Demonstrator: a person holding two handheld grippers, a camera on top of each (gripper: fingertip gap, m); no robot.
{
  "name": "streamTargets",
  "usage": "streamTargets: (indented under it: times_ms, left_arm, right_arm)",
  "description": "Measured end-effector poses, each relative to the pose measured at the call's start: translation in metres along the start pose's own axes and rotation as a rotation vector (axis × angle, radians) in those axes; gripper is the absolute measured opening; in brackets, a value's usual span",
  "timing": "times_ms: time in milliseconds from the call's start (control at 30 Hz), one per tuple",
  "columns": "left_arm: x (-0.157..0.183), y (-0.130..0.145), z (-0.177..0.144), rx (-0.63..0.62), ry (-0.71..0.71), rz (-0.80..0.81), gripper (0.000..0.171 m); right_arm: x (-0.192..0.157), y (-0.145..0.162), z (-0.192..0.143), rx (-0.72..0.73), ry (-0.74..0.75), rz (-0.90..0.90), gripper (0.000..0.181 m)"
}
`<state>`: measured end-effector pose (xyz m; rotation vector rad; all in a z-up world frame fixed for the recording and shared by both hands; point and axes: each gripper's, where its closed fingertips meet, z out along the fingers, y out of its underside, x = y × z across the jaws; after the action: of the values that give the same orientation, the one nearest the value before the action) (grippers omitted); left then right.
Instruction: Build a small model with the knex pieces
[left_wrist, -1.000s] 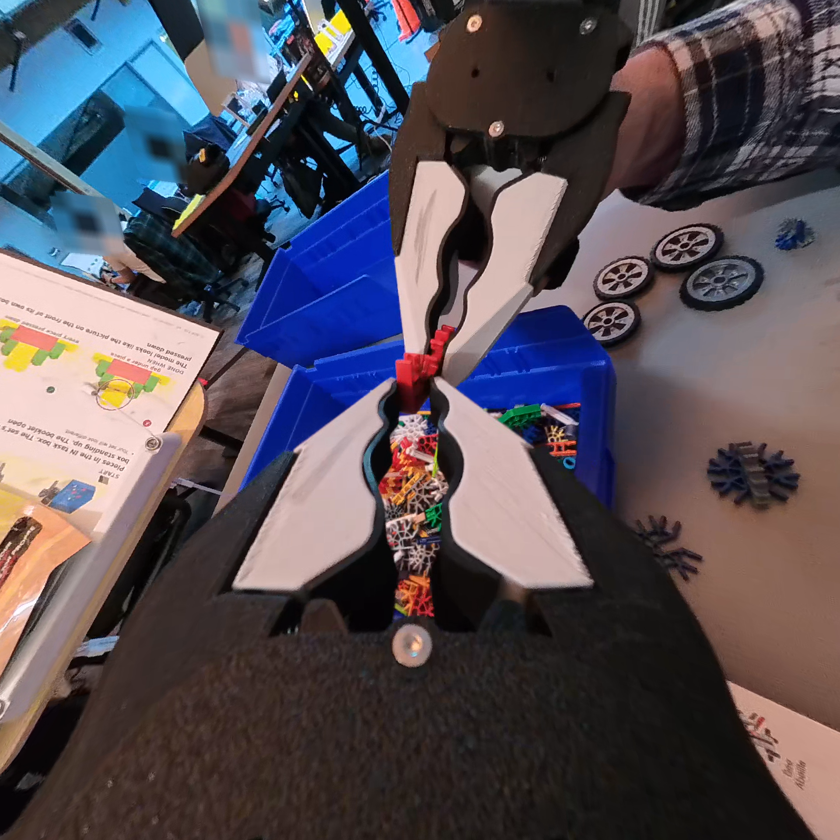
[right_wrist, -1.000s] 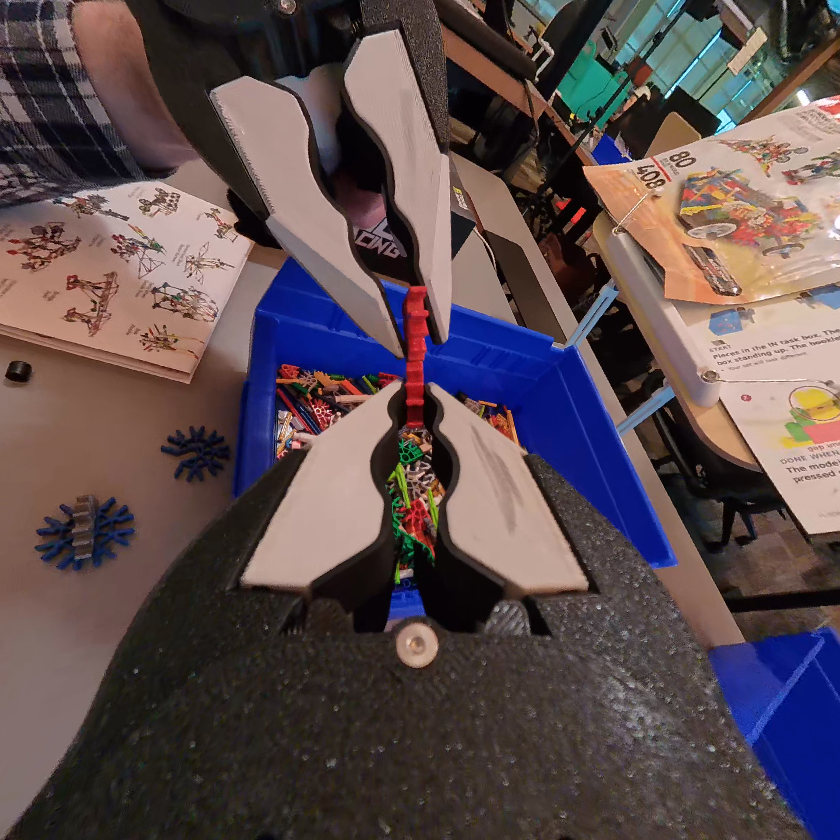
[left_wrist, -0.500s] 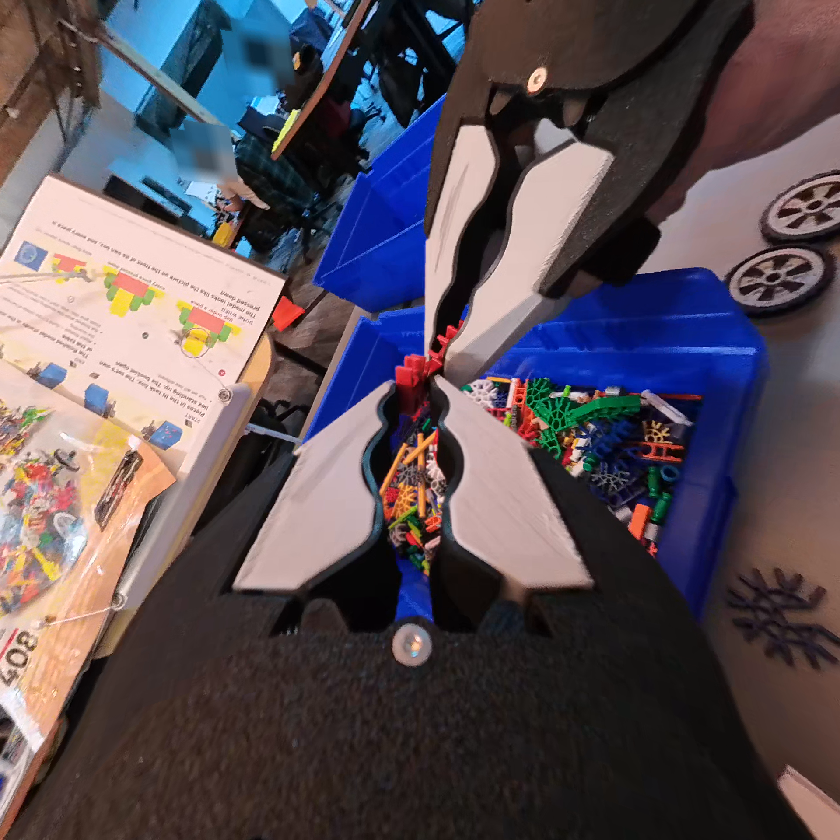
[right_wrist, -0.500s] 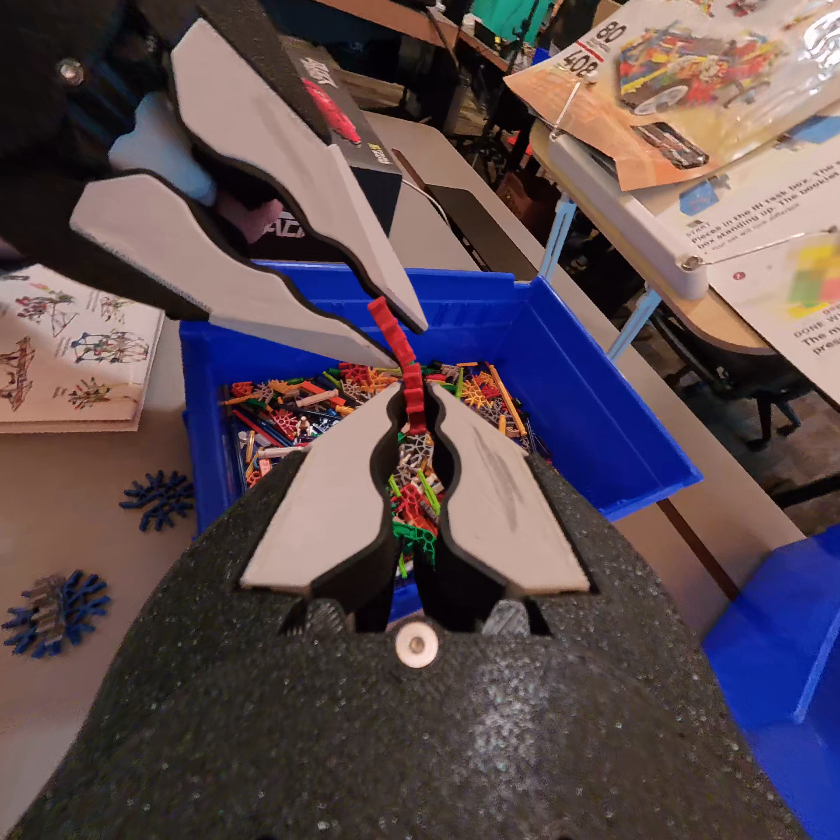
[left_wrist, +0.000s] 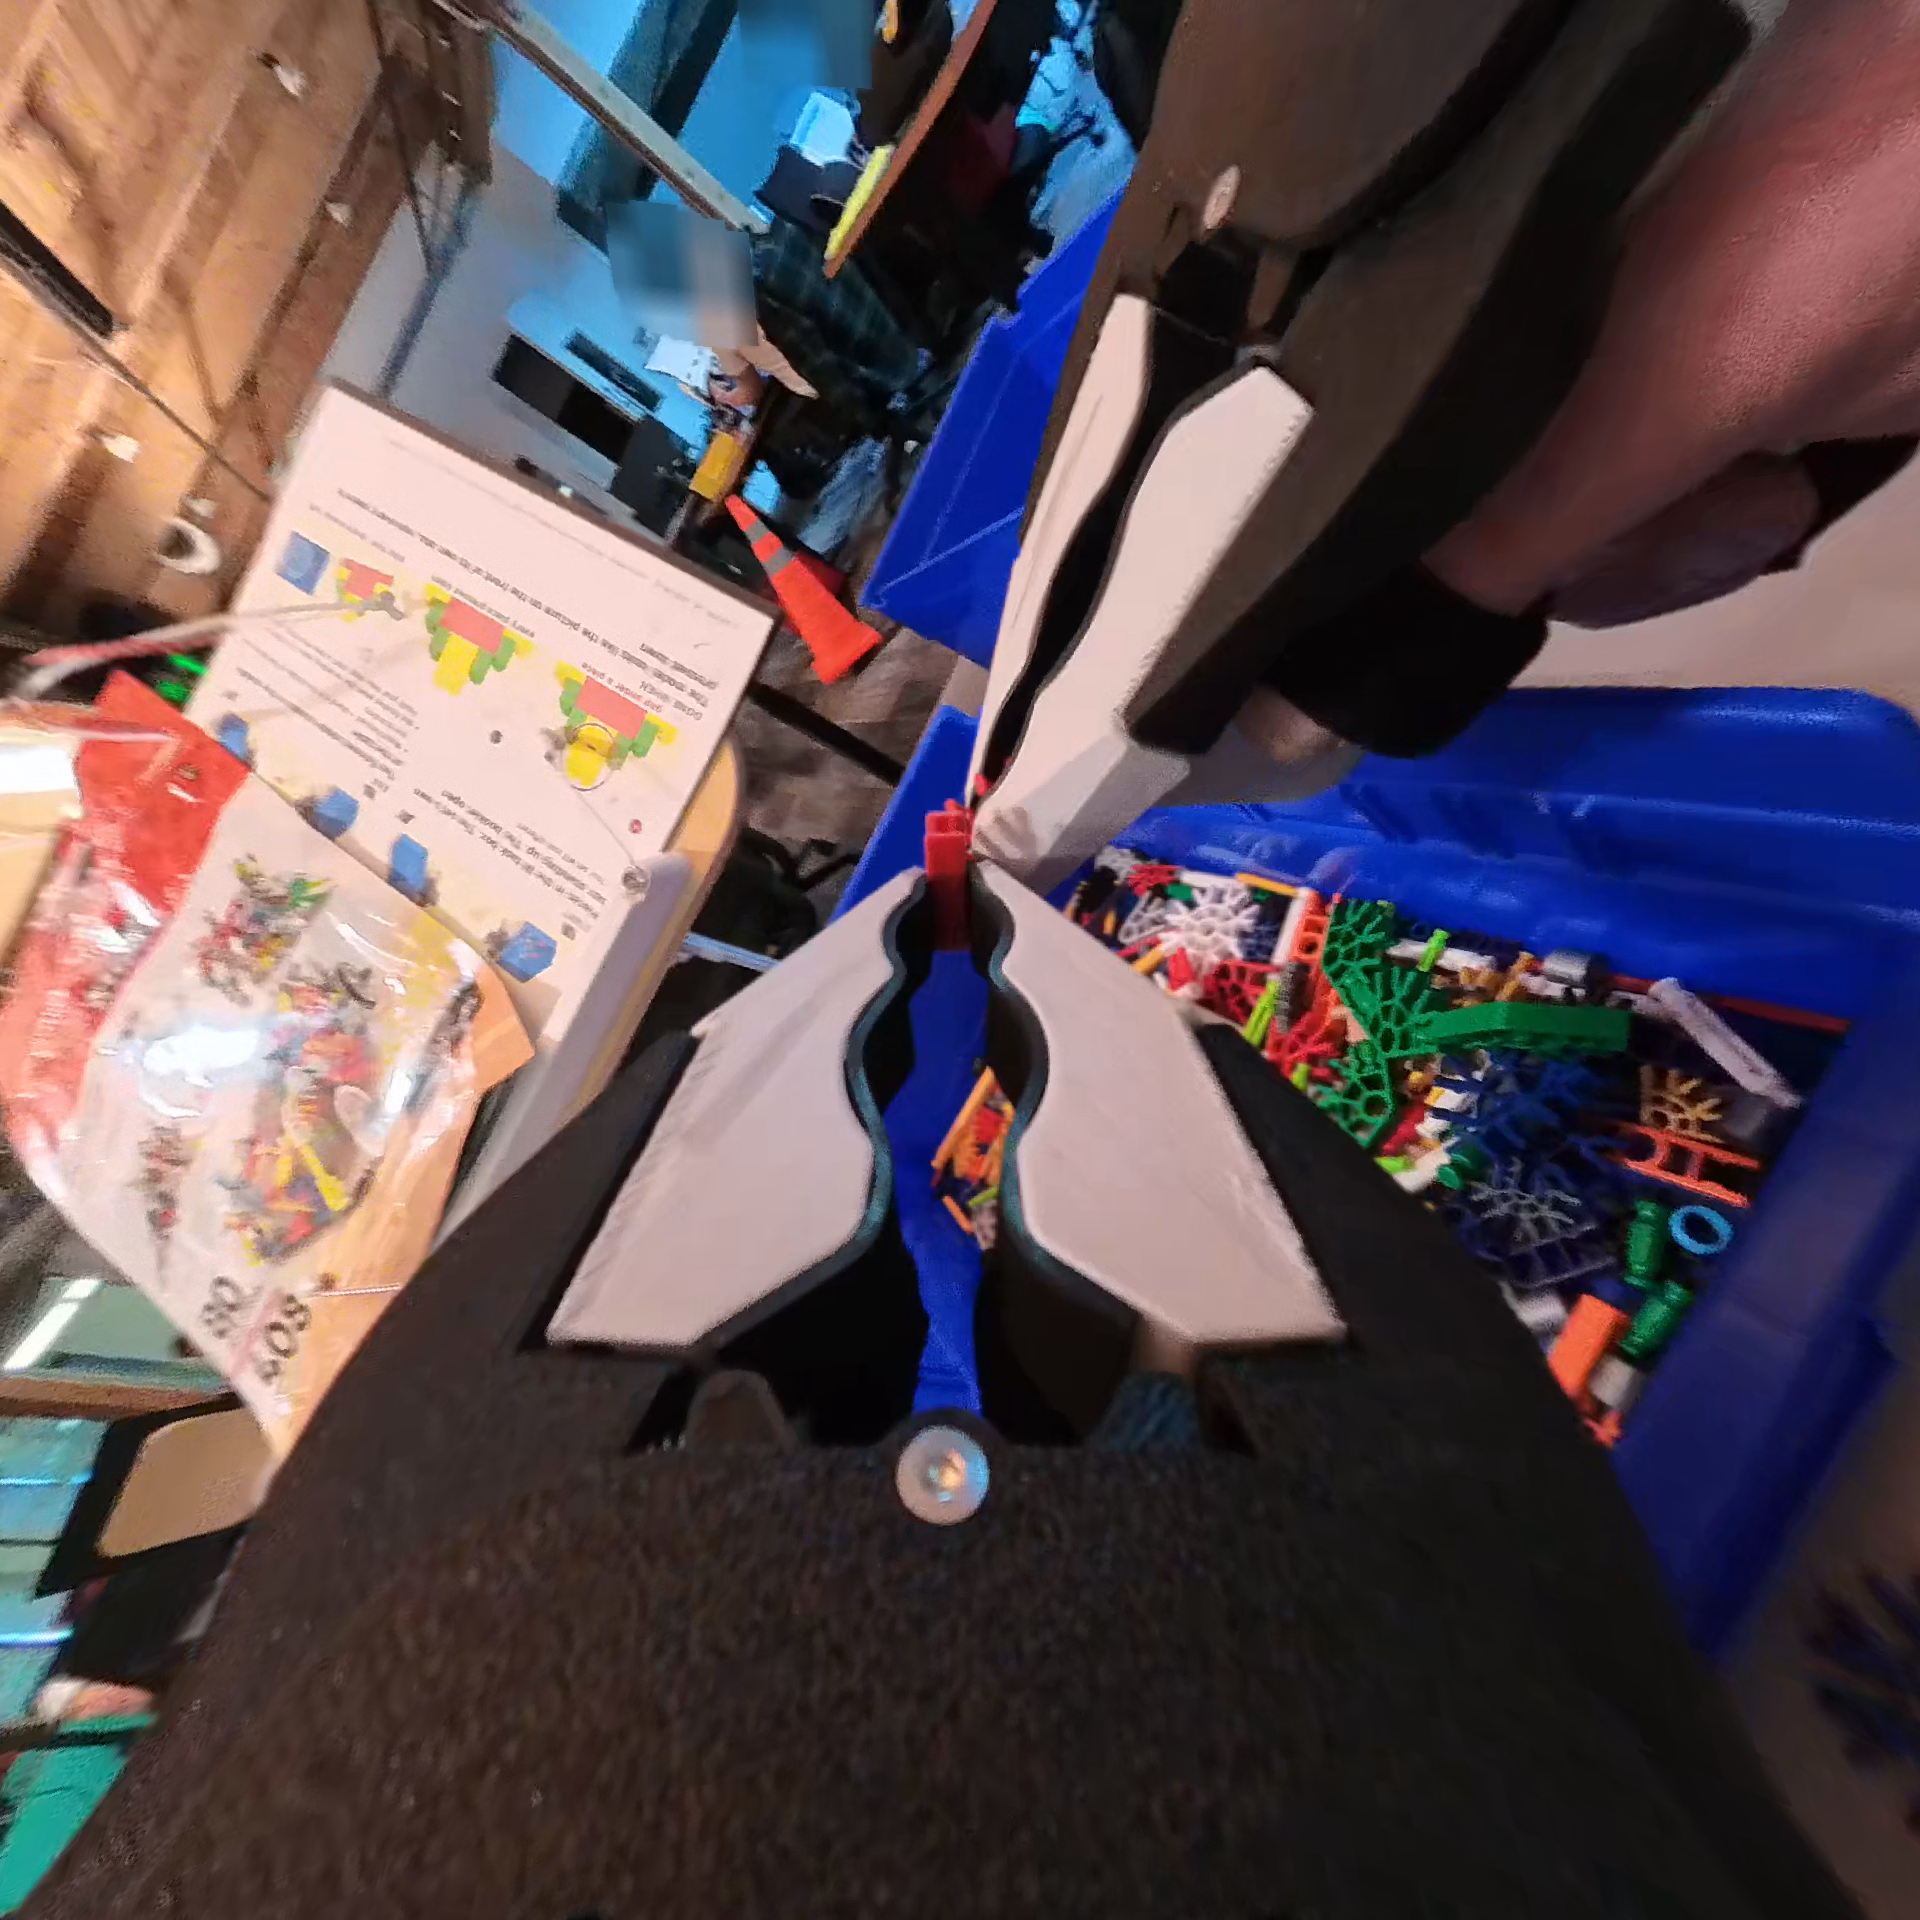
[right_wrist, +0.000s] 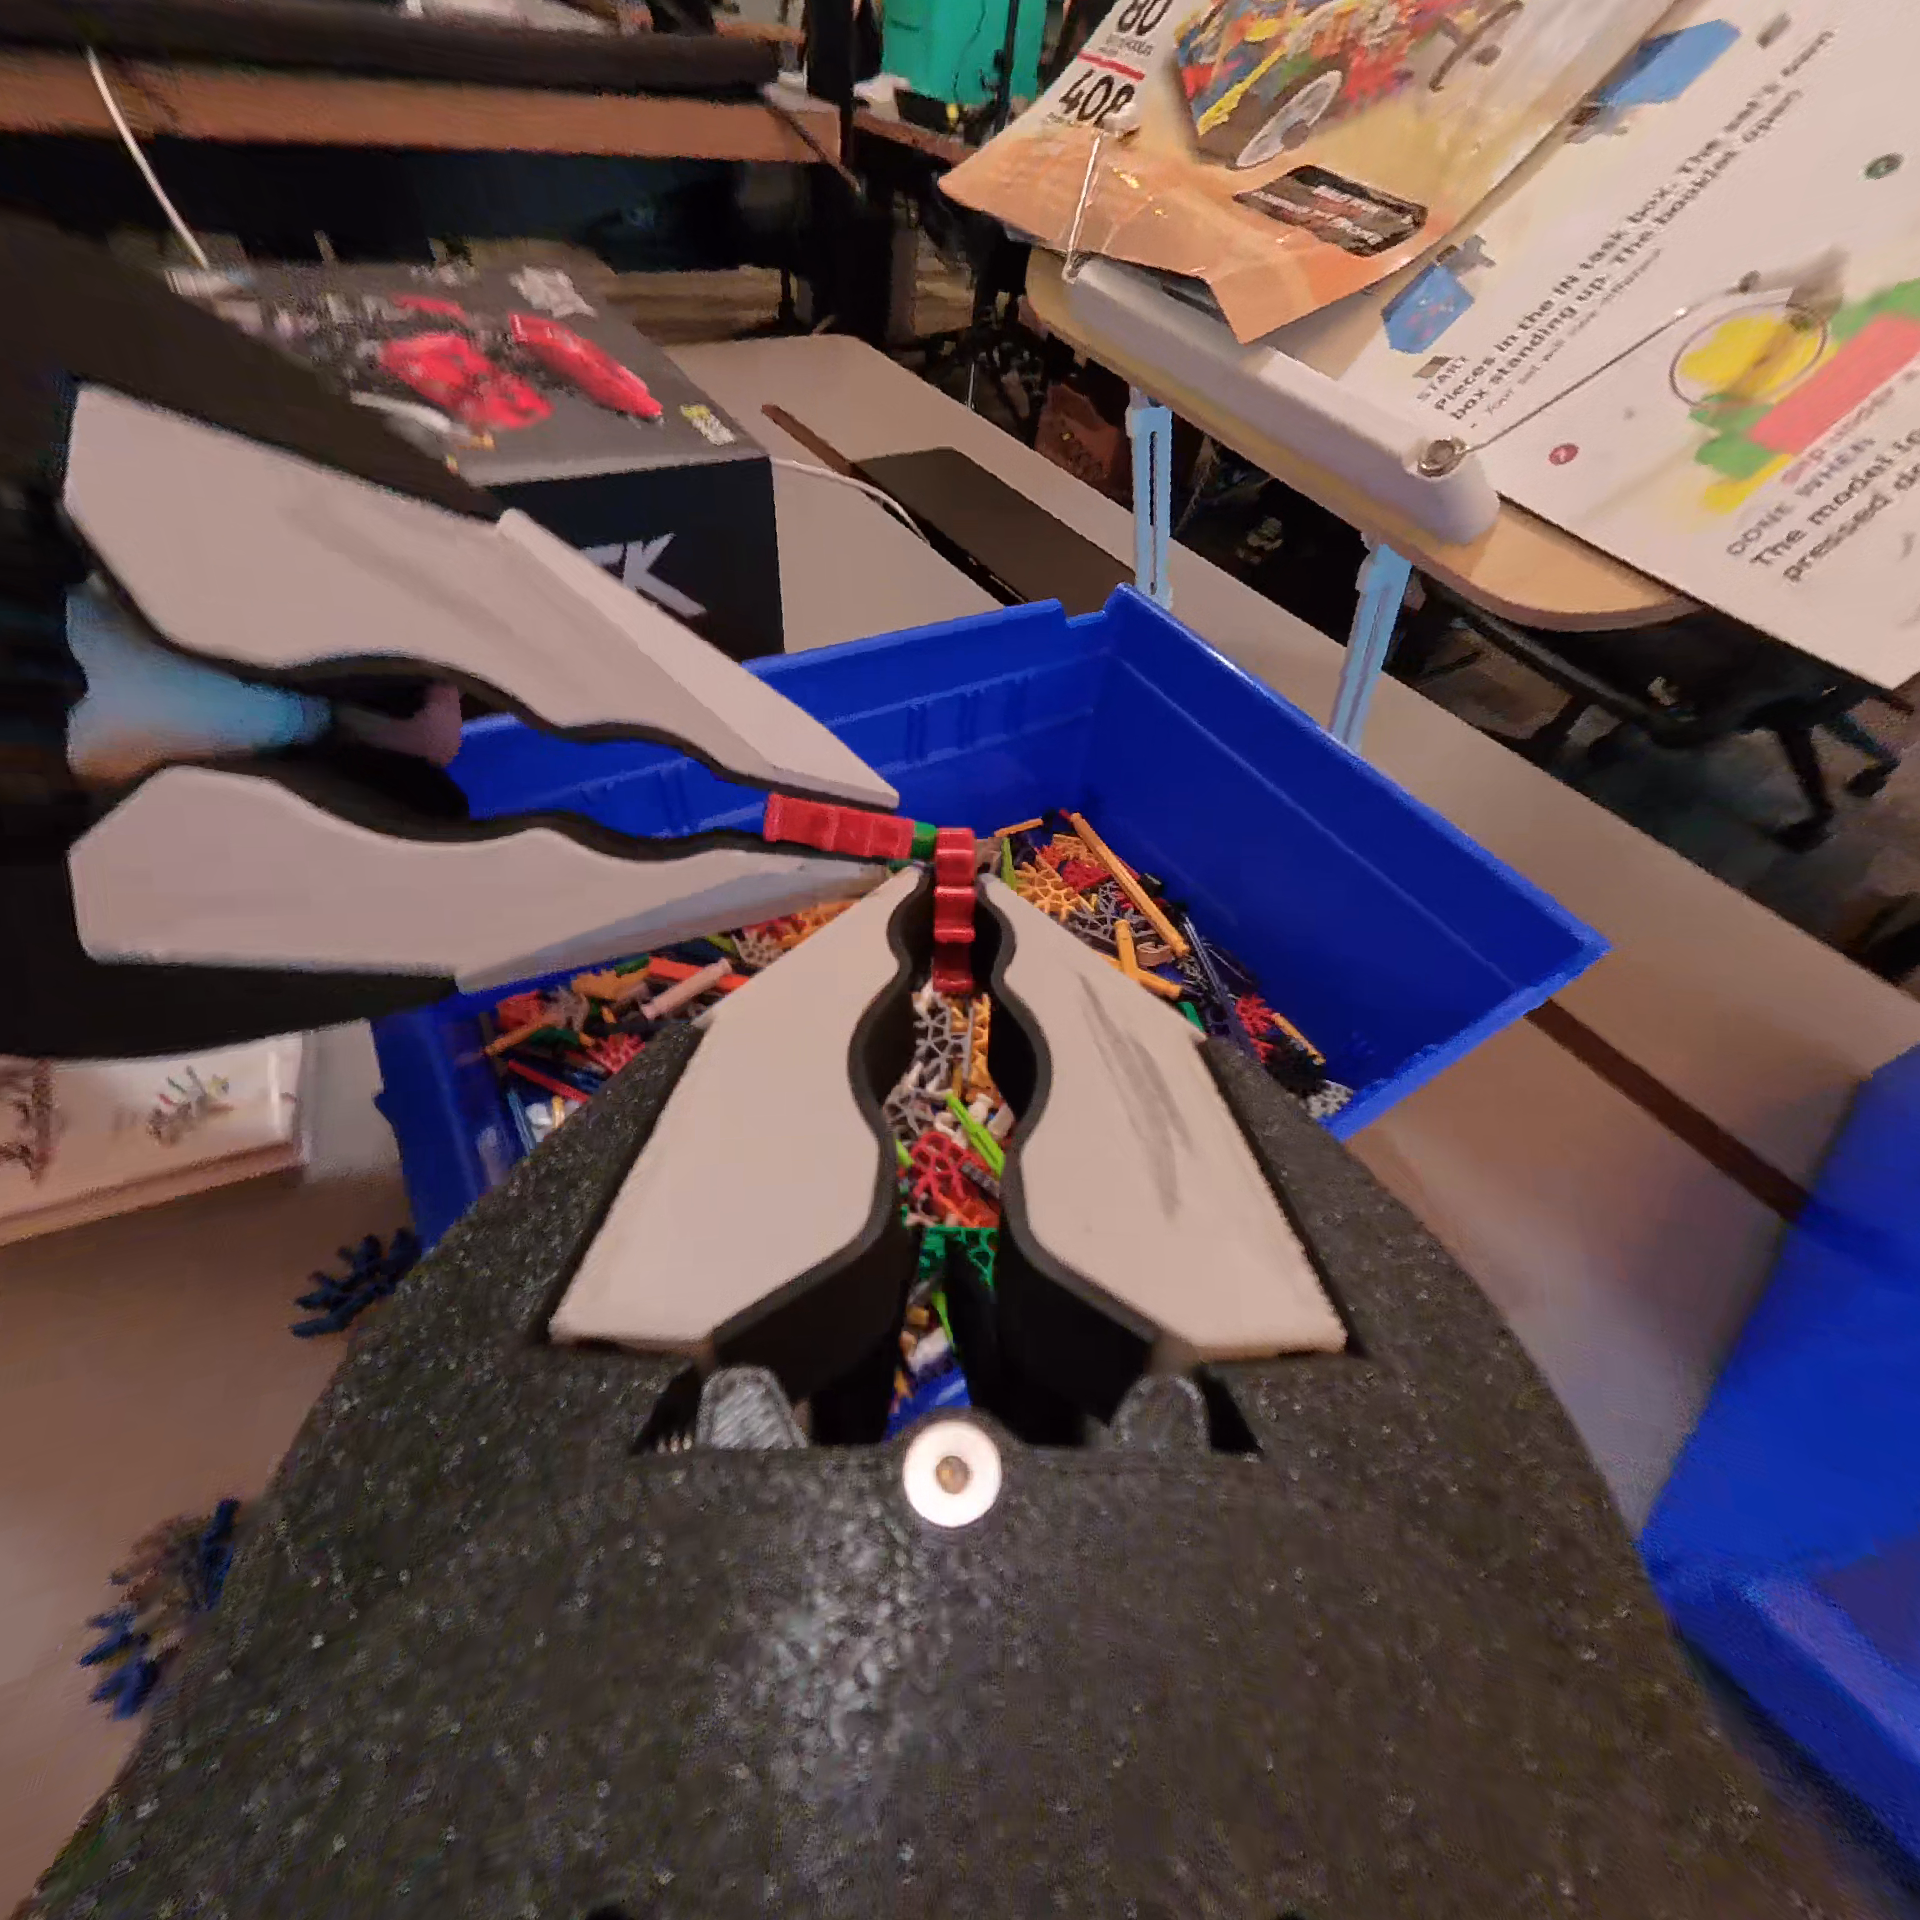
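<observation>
L gripper pinches red piece w/ R gripper over blue bin.

Workshop/lab, w/ shared benches: blue parts bins full of plastic building bits, instruction sheets clipped to a stand, orange cone, cluttered desks behind, boxed kit on worktop.

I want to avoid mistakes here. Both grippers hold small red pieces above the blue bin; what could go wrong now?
1. Each red piece sits only at the fingers' tips, so it may slip out.
2. A dropped piece would probably fall into the blue bin and be hard to find among the mixed parts.
</observation>
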<state>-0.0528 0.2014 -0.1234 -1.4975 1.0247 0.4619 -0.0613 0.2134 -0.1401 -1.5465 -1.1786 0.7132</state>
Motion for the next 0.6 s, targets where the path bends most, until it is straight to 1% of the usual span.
streamTargets:
  times_ms: [33, 67, 167, 200, 267, 333, 433, 500, 600]
  left_arm:
    - [-0.001, -0.001, 0.000, 0.004, -0.018, 0.017, 0.002]
    - [-0.003, -0.002, 0.000, 0.014, -0.015, -0.013, 0.002]
    - [-0.010, -0.004, -0.005, 0.068, 0.046, -0.188, 0.003]
    - [-0.017, -0.003, -0.007, 0.077, 0.043, -0.236, 0.003]
    - [-0.025, -0.005, -0.012, 0.141, 0.106, -0.392, 0.002]
    - [-0.031, -0.005, -0.016, 0.186, 0.147, -0.503, 0.002]
    - [-0.030, -0.004, -0.017, 0.223, 0.229, -0.619, 0.002]
    - [-0.028, -0.003, -0.016, 0.232, 0.274, -0.667, 0.003]
    - [-0.030, -0.005, -0.019, 0.261, 0.302, -0.708, 0.004]
  right_arm:
    - [0.000, -0.002, 0.000, 0.014, -0.005, 0.030, 0.003]
    - [0.001, -0.004, -0.001, 0.028, -0.012, 0.055, 0.003]
    - [-0.002, -0.010, -0.003, 0.074, -0.059, 0.155, 0.003]
    - [-0.001, -0.011, -0.003, 0.080, -0.060, 0.168, 0.003]
    - [0.009, -0.011, -0.006, 0.085, -0.022, 0.175, 0.004]
    - [0.012, -0.011, -0.007, 0.085, -0.008, 0.147, 0.004]
    - [0.006, 0.002, 0.000, -0.019, 0.001, 0.046, 0.005]
    - [0.002, 0.016, 0.007, -0.094, 0.005, -0.002, 0.025]
    - [0.001, 0.016, 0.008, -0.087, -0.003, -0.008, 0.028]
